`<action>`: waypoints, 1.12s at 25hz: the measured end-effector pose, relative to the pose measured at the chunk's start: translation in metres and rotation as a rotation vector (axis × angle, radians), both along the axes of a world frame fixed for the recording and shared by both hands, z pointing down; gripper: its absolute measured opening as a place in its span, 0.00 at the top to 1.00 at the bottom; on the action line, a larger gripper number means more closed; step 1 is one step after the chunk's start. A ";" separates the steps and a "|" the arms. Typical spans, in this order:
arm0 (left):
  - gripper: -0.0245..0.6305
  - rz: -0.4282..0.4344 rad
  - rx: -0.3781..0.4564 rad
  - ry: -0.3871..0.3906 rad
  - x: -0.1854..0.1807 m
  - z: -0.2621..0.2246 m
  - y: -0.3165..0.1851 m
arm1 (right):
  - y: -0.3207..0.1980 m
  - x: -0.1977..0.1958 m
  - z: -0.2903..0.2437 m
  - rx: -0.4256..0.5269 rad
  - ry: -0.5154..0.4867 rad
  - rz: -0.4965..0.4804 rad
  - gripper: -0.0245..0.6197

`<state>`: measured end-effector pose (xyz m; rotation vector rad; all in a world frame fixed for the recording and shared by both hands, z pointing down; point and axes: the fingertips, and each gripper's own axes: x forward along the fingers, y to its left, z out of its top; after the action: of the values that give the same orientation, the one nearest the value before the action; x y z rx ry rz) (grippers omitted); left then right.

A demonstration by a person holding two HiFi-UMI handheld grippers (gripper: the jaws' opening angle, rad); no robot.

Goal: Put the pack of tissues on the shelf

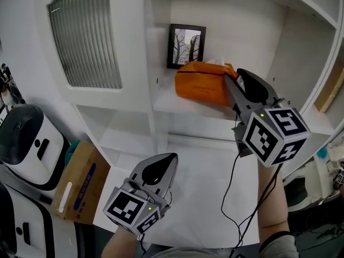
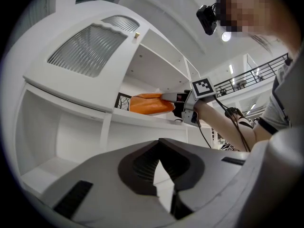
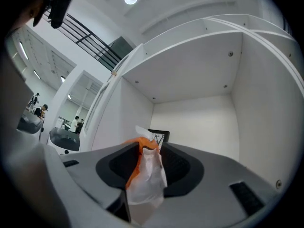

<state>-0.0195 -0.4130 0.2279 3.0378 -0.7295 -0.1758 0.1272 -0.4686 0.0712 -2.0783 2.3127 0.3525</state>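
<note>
The left claw [image 1: 167,160] is low and close to the person, over the white bench [image 1: 209,208]. In the left gripper view the left claw [image 2: 159,146] has its two jaws closed together at the tips. Nothing is between them.

Down on the left side, beside the bench, sits a brown cardboard box [image 1: 78,179]. Next to it is a white machine [image 1: 24,144] with black parts.

Higher up and further away, the right claw [image 1: 231,87] reaches to the shelf [image 1: 177,105]. A thin black cable [image 1: 231,187] hangs down from it. Its jaws are open. In the right gripper view the thin end of the pack of tissues [image 3: 147,175] sits between the jaws of the right claw [image 3: 147,146], but the pads do not squeeze it.

The pack of tissues [image 1: 201,82] is orange. It lies flat on the shelf, and one end is at the tip of the right claw. The left gripper view shows the pack of tissues [image 2: 149,104] lying on the shelf [image 2: 142,120] too.

Just behind the pack, a small picture frame [image 1: 186,46] with a black edge stands against the back wall. To the left of the shelf is a white cabinet door [image 1: 86,36] with ribbed glass.
</note>
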 end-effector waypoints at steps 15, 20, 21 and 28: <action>0.92 0.024 0.001 0.006 -0.001 0.020 0.022 | 0.047 -0.014 0.002 0.044 -0.018 -0.040 0.70; 0.92 0.046 -0.003 0.008 -0.001 0.028 0.036 | 0.066 -0.024 0.017 0.032 -0.019 -0.046 0.70; 0.92 0.051 0.000 0.009 -0.001 0.028 0.039 | 0.070 -0.026 0.021 0.026 -0.020 -0.048 0.70; 0.92 0.107 0.008 0.010 0.007 0.027 0.059 | 0.099 -0.039 0.047 0.011 -0.029 -0.047 0.70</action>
<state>-0.0128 -0.3541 0.2550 3.0709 -0.5650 -0.1921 0.0887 -0.3694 0.1182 -2.0068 2.3332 0.3307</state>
